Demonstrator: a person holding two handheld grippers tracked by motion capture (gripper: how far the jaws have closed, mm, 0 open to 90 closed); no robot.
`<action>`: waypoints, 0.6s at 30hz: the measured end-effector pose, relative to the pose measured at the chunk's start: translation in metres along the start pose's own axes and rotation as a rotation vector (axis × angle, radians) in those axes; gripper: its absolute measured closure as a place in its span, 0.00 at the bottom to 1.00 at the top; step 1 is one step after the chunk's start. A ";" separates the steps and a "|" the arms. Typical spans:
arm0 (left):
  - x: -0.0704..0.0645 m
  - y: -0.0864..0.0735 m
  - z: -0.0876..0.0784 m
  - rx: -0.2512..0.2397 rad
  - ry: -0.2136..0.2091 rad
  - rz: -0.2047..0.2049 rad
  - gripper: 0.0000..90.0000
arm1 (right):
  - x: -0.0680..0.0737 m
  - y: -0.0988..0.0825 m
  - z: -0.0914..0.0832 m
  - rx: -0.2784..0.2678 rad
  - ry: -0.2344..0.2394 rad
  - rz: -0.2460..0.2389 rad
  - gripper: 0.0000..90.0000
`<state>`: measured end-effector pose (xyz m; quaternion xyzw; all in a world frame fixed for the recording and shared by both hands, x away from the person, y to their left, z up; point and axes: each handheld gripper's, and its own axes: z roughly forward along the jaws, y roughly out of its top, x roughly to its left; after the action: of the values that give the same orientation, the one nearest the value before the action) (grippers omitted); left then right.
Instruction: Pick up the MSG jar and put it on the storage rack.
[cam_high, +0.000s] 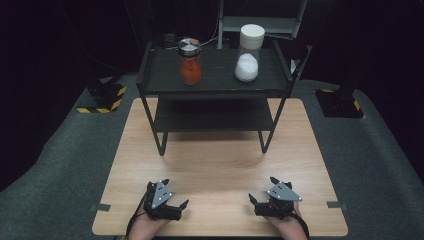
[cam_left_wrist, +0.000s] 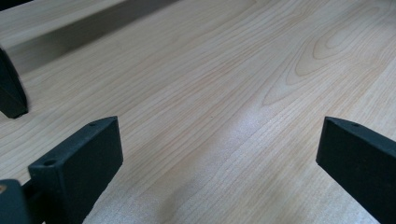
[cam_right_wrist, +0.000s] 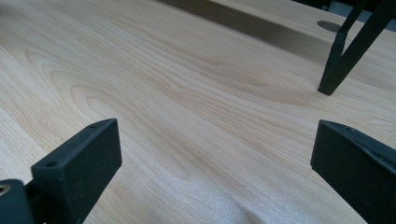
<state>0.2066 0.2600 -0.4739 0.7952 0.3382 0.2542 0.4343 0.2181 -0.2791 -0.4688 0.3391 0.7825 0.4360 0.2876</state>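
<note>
Standing on shelf (cam_high: 165, 75): orange-filled jar (cam_high: 190, 61), white-filled jar (cam_high: 248, 53).

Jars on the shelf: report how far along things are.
Done: nothing visibly. Both the orange jar and white jar stand on the top shelf. In hand: nothing; the left hand-held gripper and right hand-held gripper rest open on the table. Left: everything.

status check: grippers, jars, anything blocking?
Left gripper and right gripper open, empty, low at the table's near edge. Orange-filled jar and white-filled jar upright on the black rack's top shelf. Nothing between.
</note>
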 end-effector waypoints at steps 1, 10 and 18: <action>0.000 0.000 0.000 0.000 0.001 0.002 0.01 | 0.001 0.001 0.000 0.003 -0.002 -0.006 0.01; 0.001 -0.002 -0.001 -0.009 0.000 -0.010 0.01 | 0.006 0.002 0.000 0.015 -0.015 -0.028 0.01; 0.003 0.001 0.001 0.003 -0.008 -0.011 0.01 | 0.009 0.001 -0.002 0.016 -0.028 -0.036 0.01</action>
<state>0.2093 0.2613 -0.4734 0.7950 0.3411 0.2484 0.4358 0.2117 -0.2728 -0.4681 0.3334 0.7877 0.4199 0.3034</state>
